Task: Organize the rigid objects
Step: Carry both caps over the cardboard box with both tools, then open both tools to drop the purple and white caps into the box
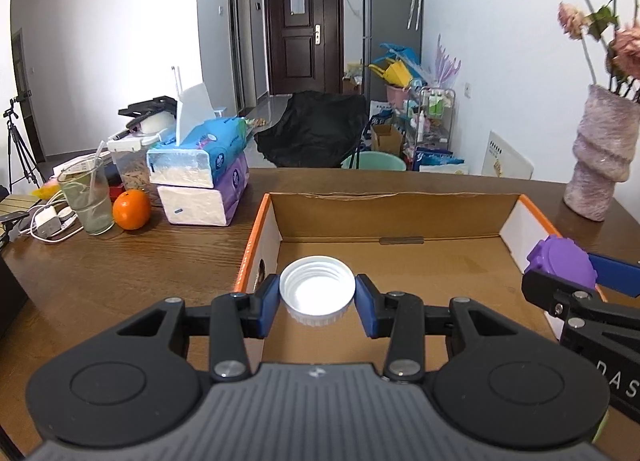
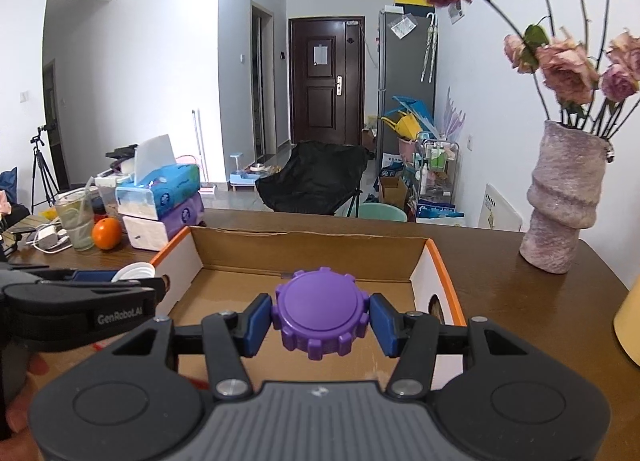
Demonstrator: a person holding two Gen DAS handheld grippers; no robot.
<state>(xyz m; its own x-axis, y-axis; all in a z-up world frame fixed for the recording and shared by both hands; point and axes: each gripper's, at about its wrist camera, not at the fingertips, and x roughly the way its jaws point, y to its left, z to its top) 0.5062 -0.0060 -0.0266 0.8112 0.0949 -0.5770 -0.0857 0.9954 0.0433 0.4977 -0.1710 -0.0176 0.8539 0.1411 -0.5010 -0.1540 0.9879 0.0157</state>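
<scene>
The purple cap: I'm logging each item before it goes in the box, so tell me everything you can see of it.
The purple cap is a round lid of matte plastic, by its look, with a flat, slightly recessed top face and blocky teeth around its rim. It is tilted, its top facing the right wrist camera. The right tongs grip it by opposite sides between blue pads, holding it above the open cardboard box. Nothing else touches it. Its underside is hidden.

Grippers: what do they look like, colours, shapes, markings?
Both match: left gripper and right gripper have black linkage arms with silver pivot bolts, blue finger pads, and a ribbed grey body flanked by round black discs. The left's side reads "GenRobot.AI".
</scene>
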